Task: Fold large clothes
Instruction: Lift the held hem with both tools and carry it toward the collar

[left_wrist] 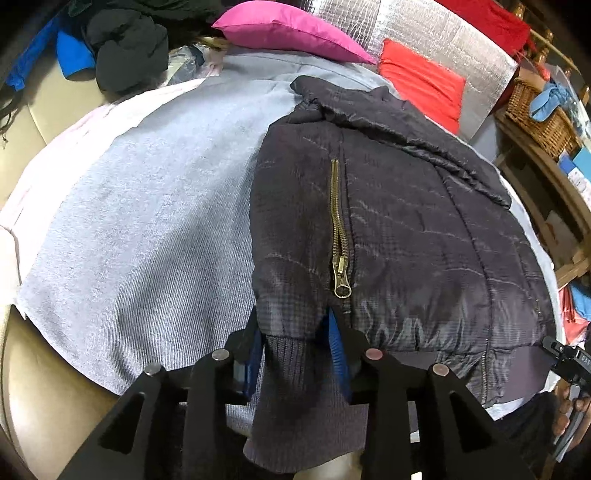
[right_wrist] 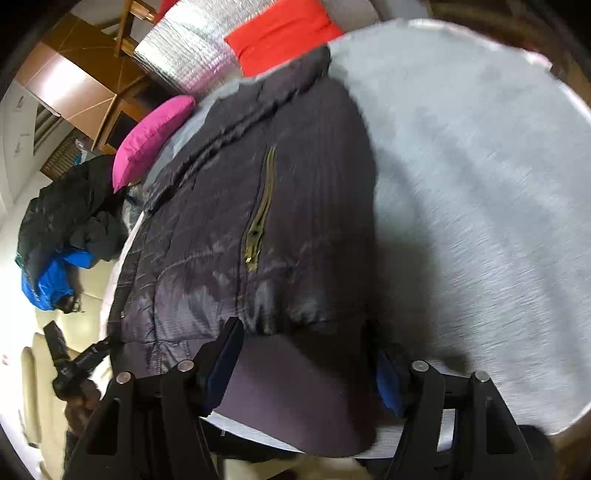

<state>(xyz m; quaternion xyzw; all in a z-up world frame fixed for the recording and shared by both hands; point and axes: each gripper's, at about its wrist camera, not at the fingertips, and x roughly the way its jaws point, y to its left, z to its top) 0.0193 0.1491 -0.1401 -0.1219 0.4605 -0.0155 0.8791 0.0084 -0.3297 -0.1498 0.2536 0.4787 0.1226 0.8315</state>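
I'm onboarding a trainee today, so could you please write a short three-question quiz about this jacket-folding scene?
1. True or false: the brass zipper on the dark jacket is fully open.
2. What does the left hand-held gripper straddle? A) pink cushion B) ribbed cuff C) wicker basket
3. Fill in: the jacket lies on a ___ cloth.

Key: 1 false; 2 B, the ribbed cuff; 3 grey.

Dark charcoal quilted jacket point(left_wrist: 399, 229) with brass zipper point(left_wrist: 338, 229) on a grey cloth point(left_wrist: 140, 221); beyond the jacket, magenta pillow point(left_wrist: 291, 31) and red cushion point(left_wrist: 421, 81).
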